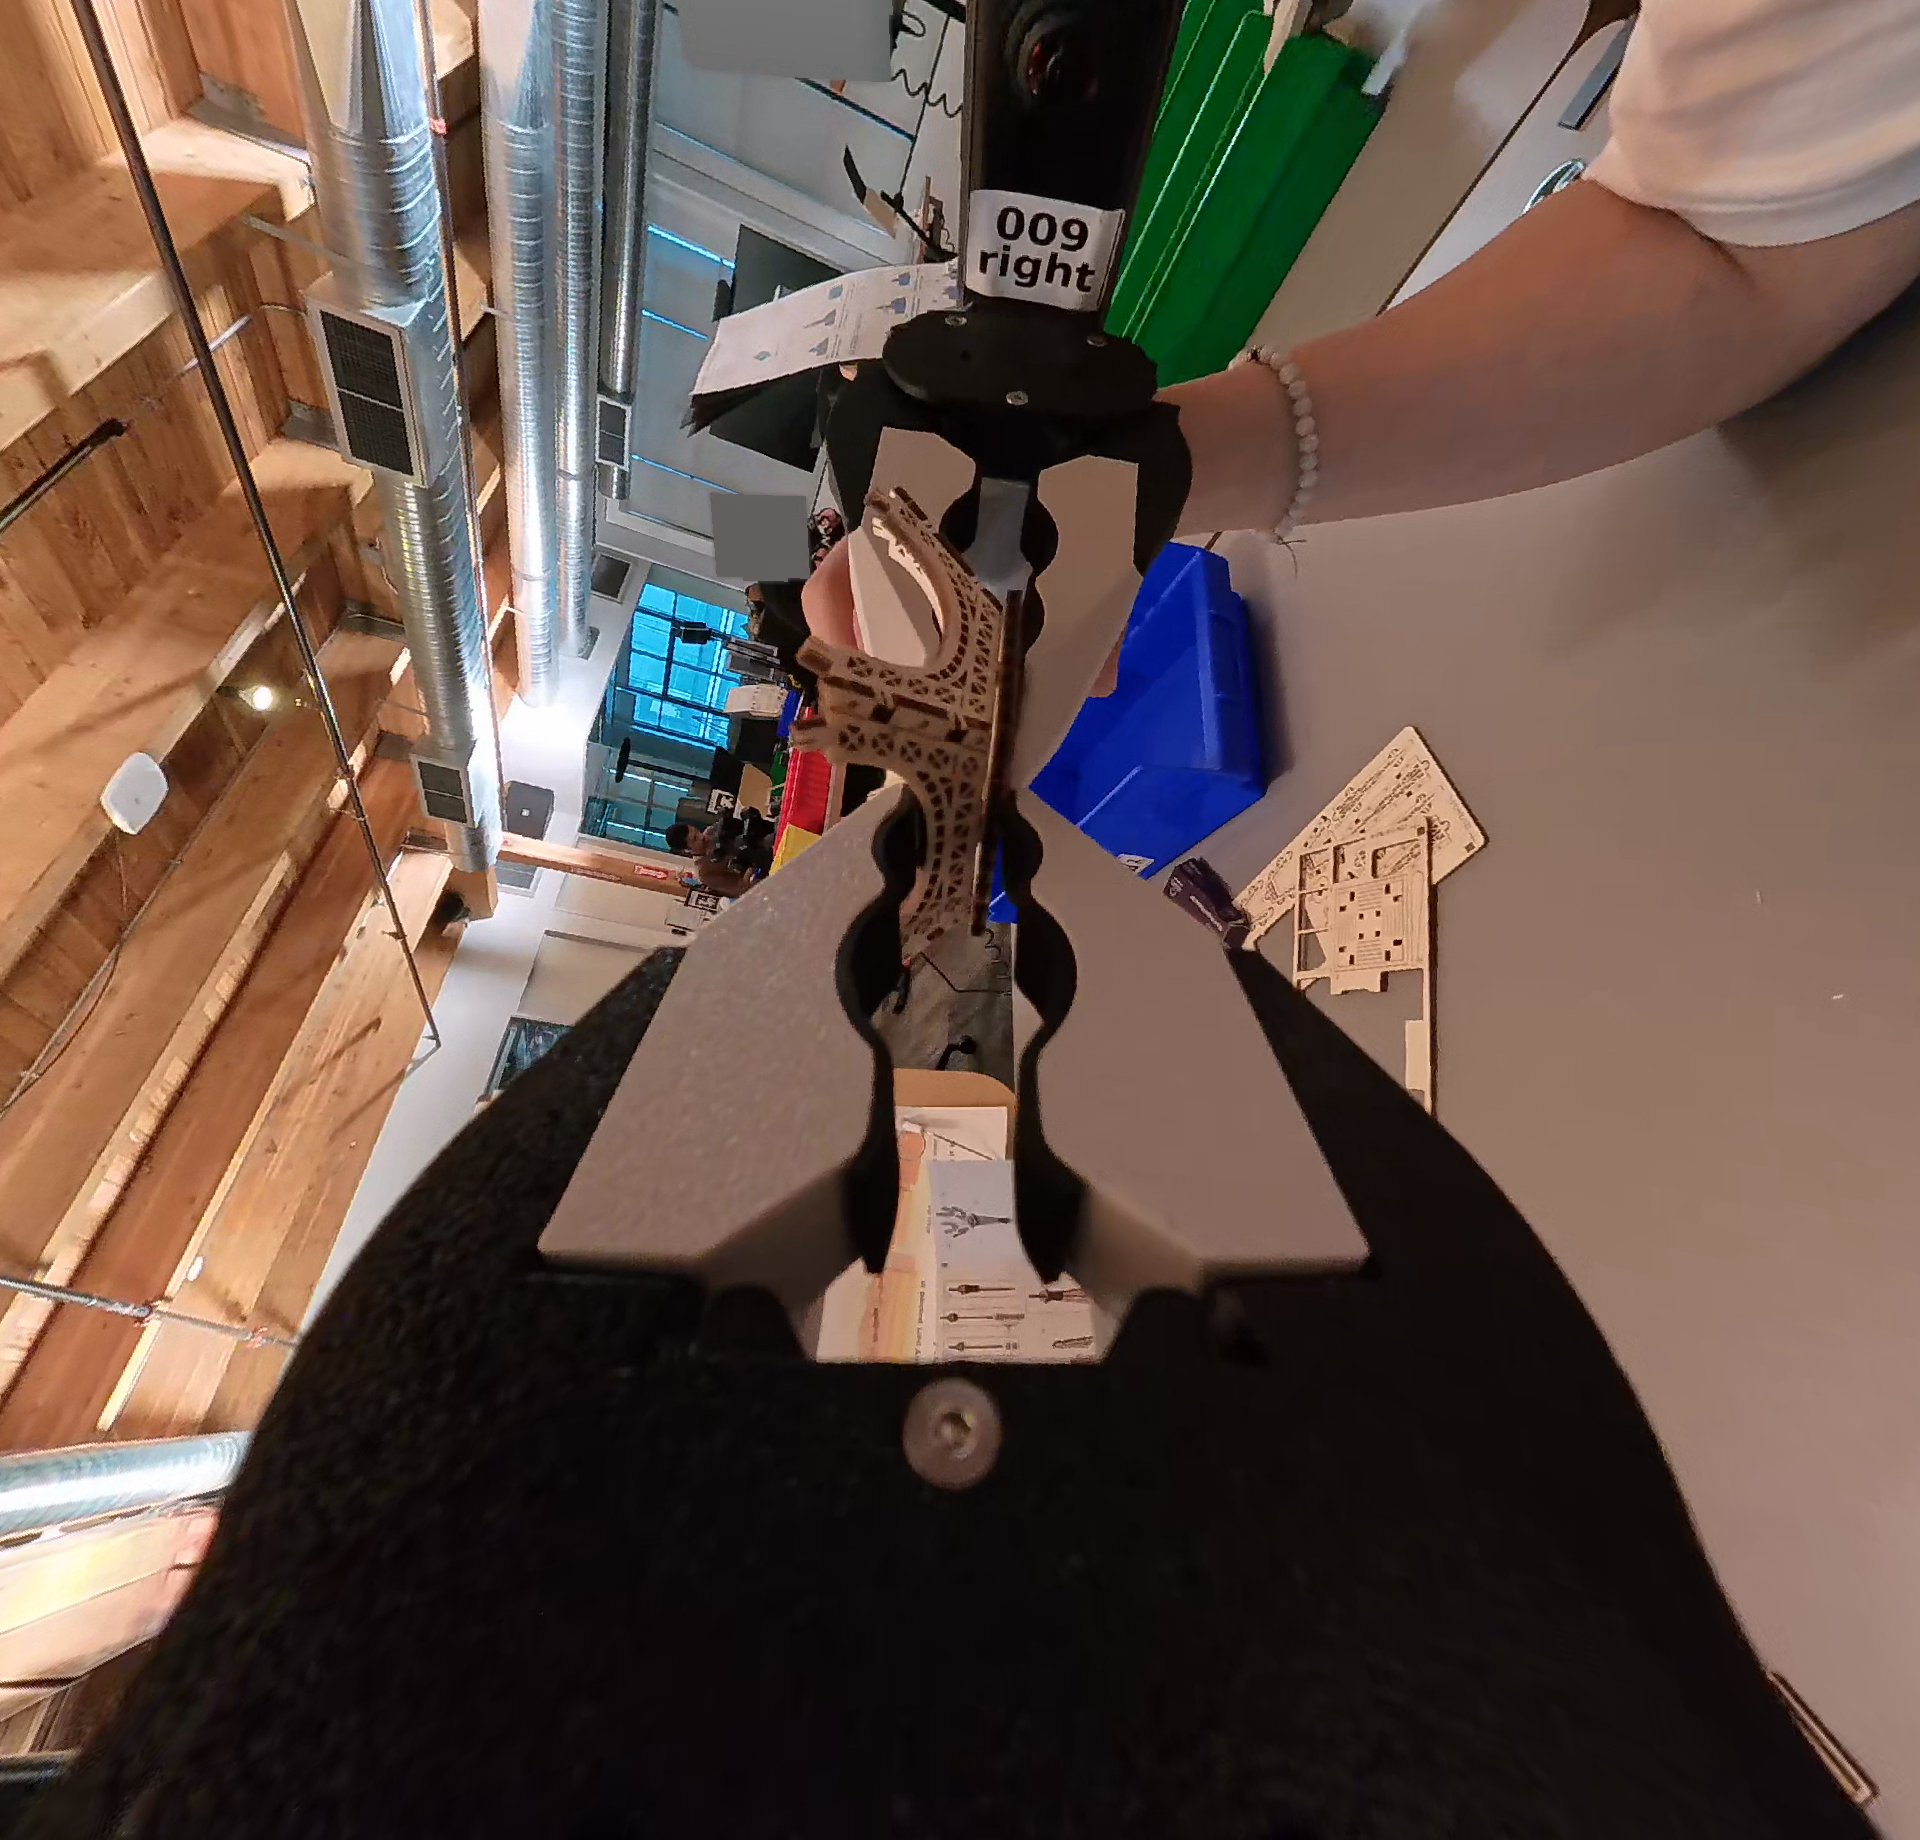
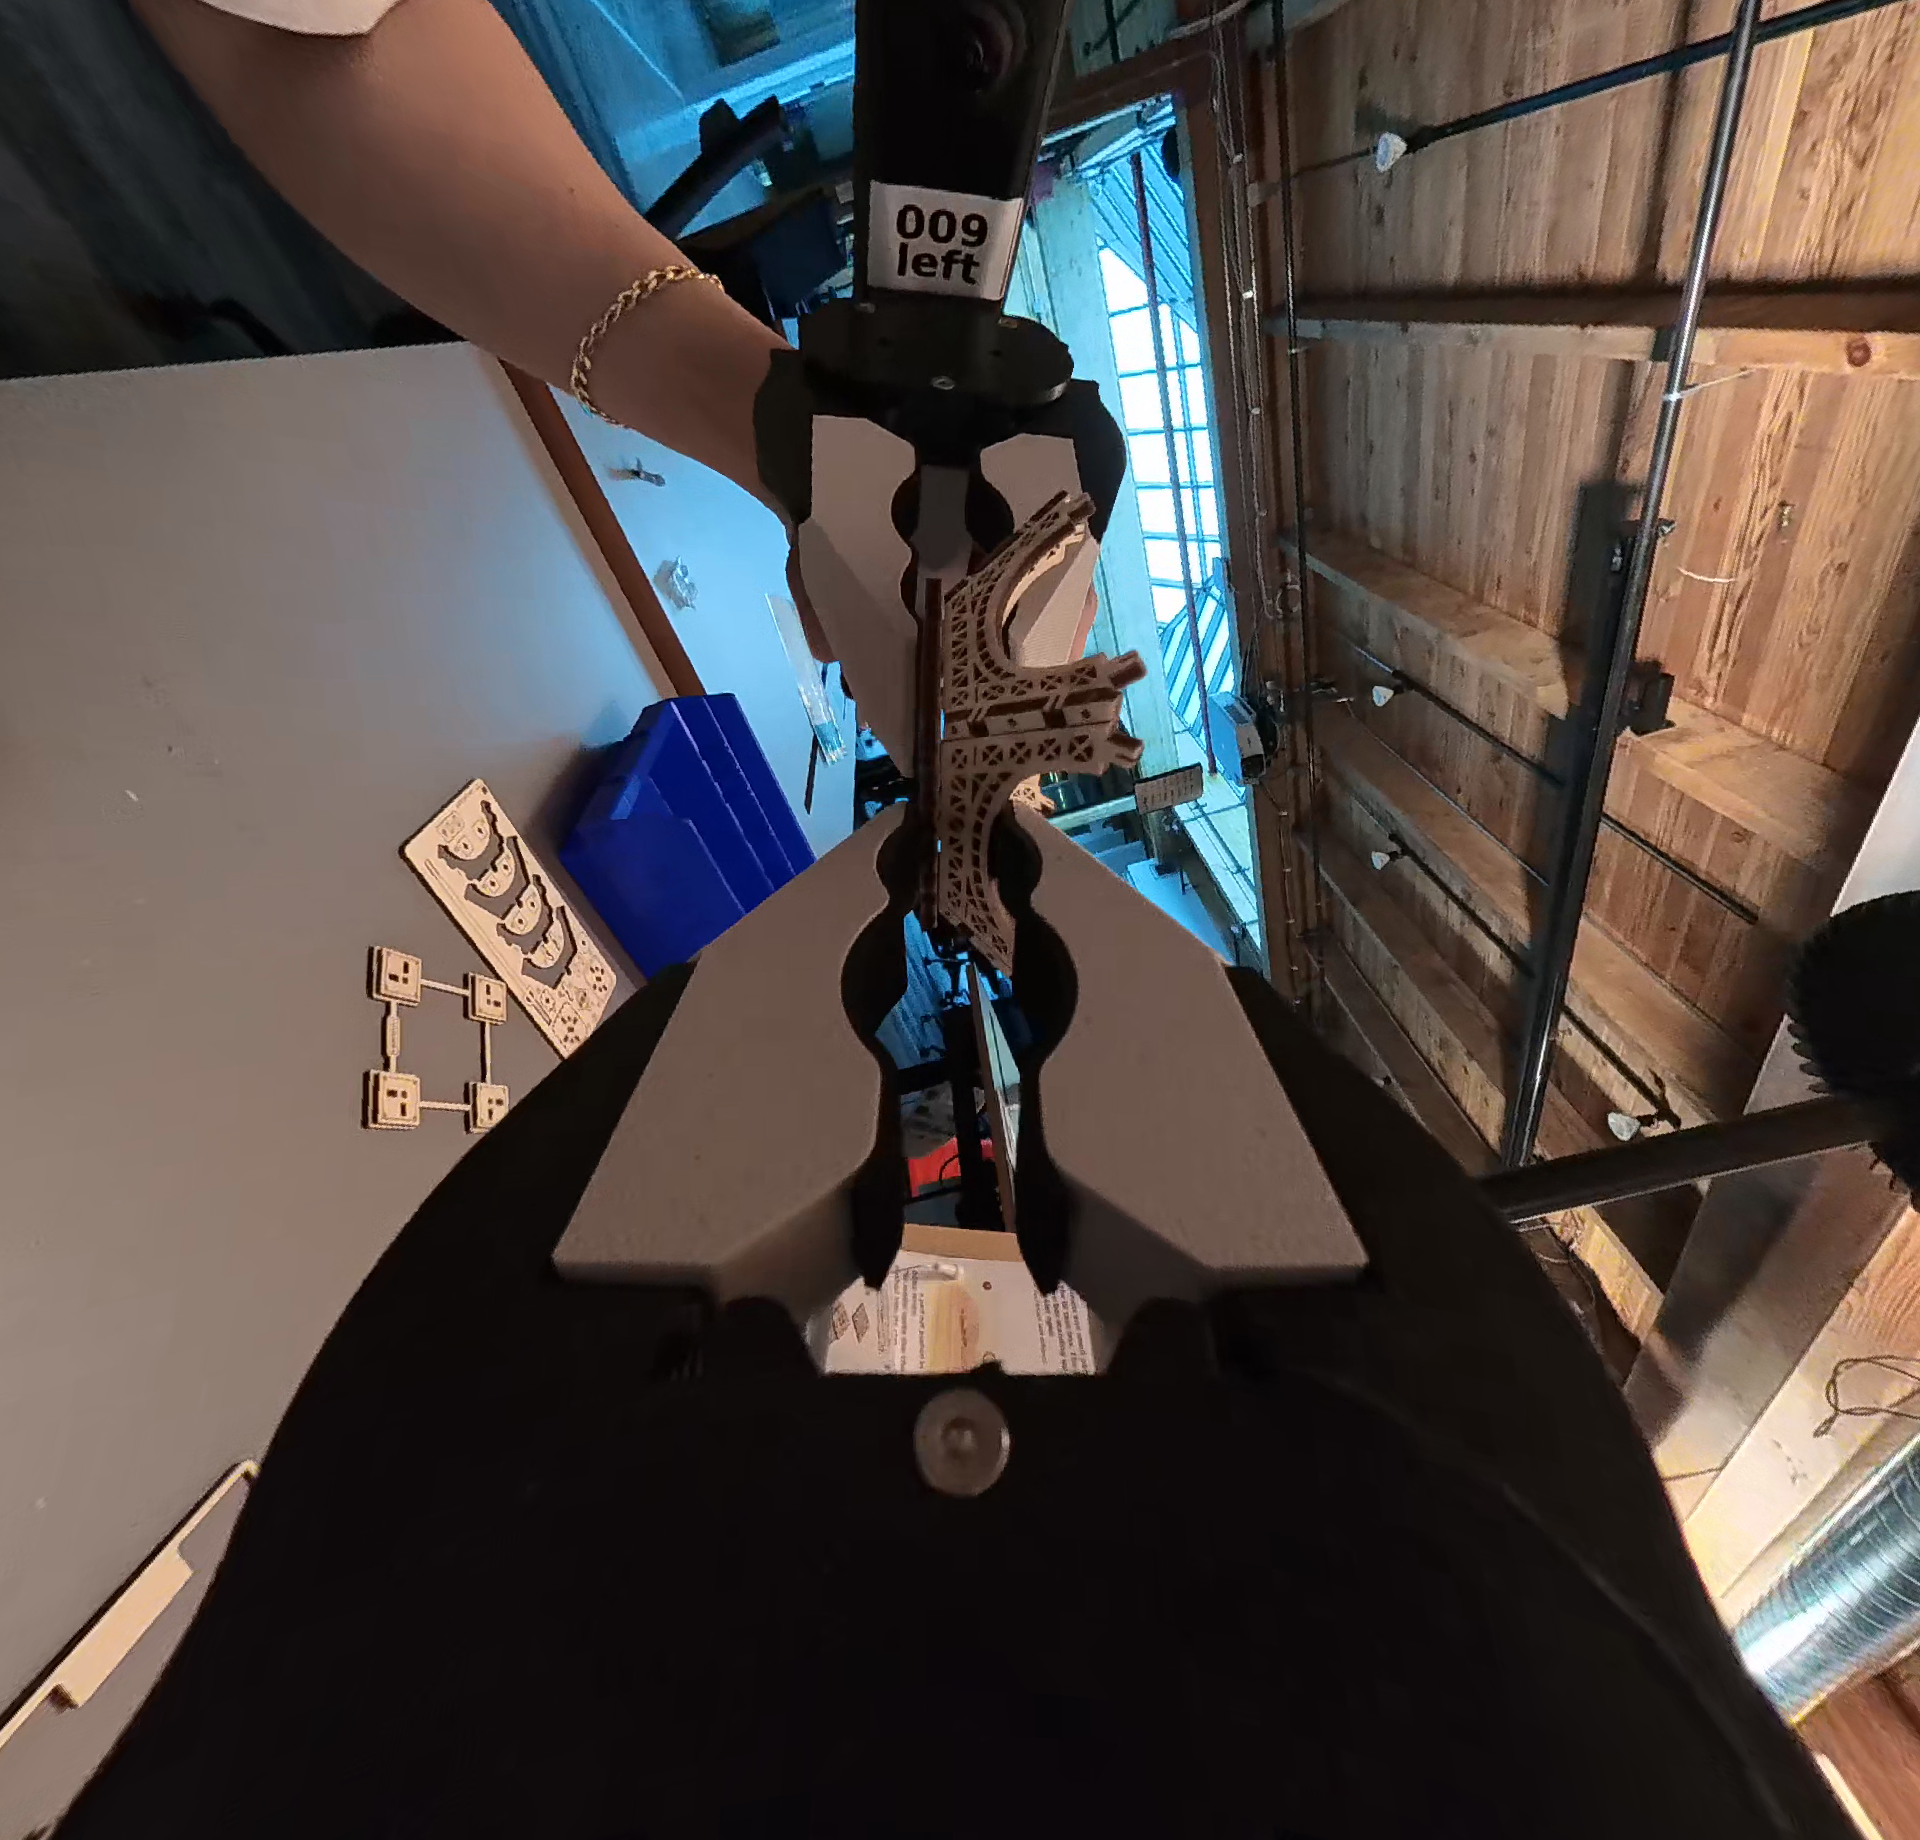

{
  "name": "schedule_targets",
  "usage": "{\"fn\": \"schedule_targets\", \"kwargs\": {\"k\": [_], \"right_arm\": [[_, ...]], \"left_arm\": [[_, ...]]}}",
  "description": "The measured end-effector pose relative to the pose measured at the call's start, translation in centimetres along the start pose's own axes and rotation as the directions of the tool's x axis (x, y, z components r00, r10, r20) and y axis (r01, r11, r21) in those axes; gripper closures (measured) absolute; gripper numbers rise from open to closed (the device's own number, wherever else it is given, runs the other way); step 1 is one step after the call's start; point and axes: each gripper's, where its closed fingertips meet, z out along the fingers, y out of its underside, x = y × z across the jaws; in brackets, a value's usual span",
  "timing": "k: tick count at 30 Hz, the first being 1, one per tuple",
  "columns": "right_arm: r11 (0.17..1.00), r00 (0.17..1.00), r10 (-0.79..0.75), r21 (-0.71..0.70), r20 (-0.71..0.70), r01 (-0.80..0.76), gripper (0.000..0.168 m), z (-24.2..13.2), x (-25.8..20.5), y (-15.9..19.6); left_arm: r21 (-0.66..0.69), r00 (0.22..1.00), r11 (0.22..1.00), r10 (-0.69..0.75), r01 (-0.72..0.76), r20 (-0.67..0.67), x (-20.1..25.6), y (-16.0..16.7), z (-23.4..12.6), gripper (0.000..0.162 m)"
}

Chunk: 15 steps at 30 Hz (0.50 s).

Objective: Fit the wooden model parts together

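The wooden model [image 1: 914, 710] is a brown lattice tower section with curved legs, joined to a flat panel [image 1: 1006, 710] seen edge-on. It is held in the air above the grey table [image 1: 1662, 855]. My left gripper [image 1: 956, 814] is shut on its near end. My right gripper [image 1: 987, 668] faces it from the far side and is shut on the other end. In the right wrist view, the right gripper [image 2: 966, 834] clamps the model [image 2: 1018, 720] and the left gripper [image 2: 966, 647] grips it opposite. I cannot tell which part each gripper holds.
A blue bin [image 1: 1164, 710] stands on the table [image 2: 260, 595], also seen in the right wrist view [image 2: 675, 824]. Laser-cut wooden sheets [image 1: 1361, 876] [image 2: 509, 907] and a square frame piece [image 2: 436, 1052] lie flat near it. An instruction leaflet [image 1: 966, 1260] lies below the grippers. The tips of both grippers are at nearly the same place.
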Motion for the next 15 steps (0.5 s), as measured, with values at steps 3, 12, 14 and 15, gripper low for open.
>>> {"fn": "schedule_targets", "kwargs": {"k": [3,12,14,15], "right_arm": [[1.0,1.0,-0.01,-0.004,-0.009,0.01,0.157,-0.03,0.07,0.01],[0.998,0.997,-0.067,-0.017,-0.043,0.067,0.153,-0.28,0.63,-0.43],[0.995,0.994,-0.091,-0.031,-0.054,0.09,0.154,-0.3,0.78,-0.39],[0.994,0.993,-0.101,-0.034,-0.057,0.099,0.154,-0.33,0.82,-0.38]], "left_arm": [[-0.009,1.0,1.0,-0.01,0.01,0.006,0.0,0.0,0.0,0.15],[-0.008,0.997,0.998,0.058,-0.057,0.06,-0.4,-0.2,-0.03,0.151],[-0.026,0.992,0.995,0.102,-0.1,0.078,-0.52,-0.22,0.01,0.151],[-0.034,0.99,0.993,0.118,-0.116,0.082,-0.55,-0.24,0.04,0.151]]}}
